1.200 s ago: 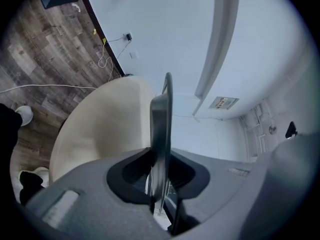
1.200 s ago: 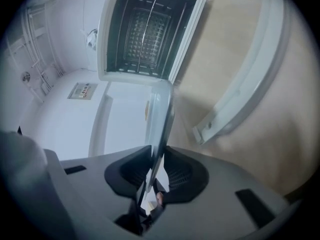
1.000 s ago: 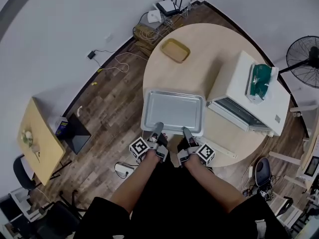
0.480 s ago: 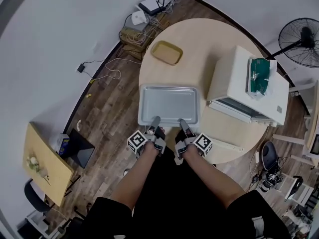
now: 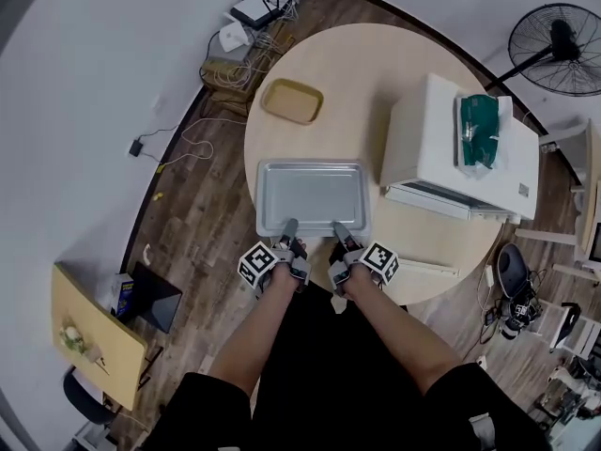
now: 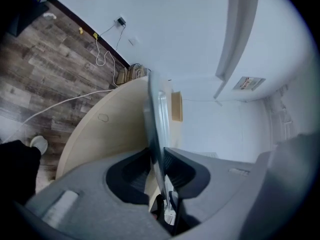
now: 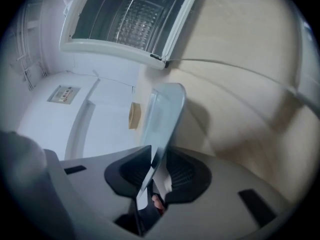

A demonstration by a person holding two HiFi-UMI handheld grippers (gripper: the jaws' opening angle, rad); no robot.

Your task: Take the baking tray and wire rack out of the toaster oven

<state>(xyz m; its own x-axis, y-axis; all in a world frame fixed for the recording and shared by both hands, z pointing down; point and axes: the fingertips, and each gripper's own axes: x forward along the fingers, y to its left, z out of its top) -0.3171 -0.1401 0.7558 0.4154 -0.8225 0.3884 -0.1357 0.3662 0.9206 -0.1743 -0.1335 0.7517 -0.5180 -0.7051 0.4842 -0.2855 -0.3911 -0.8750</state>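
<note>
A silver baking tray [image 5: 312,197] lies flat over the near left part of the round wooden table [image 5: 376,83]. My left gripper [image 5: 287,228] is shut on the tray's near rim [image 6: 156,134], left of centre. My right gripper [image 5: 339,229] is shut on the same rim [image 7: 159,149], right of centre. The white toaster oven [image 5: 460,153] stands at the table's right, its door [image 5: 441,200] hanging open toward me. In the right gripper view the wire rack [image 7: 137,16] shows inside the oven behind the open door.
A small tan tray [image 5: 292,101] sits at the far left of the table. A green packet [image 5: 479,130] lies on the oven's top. Cables and a router [image 5: 252,12] lie on the floor beyond the table; a standing fan [image 5: 559,36] is at the far right.
The tray, held by both grippers, has come down and nearer to me over the table. Both grips look the same as before.
</note>
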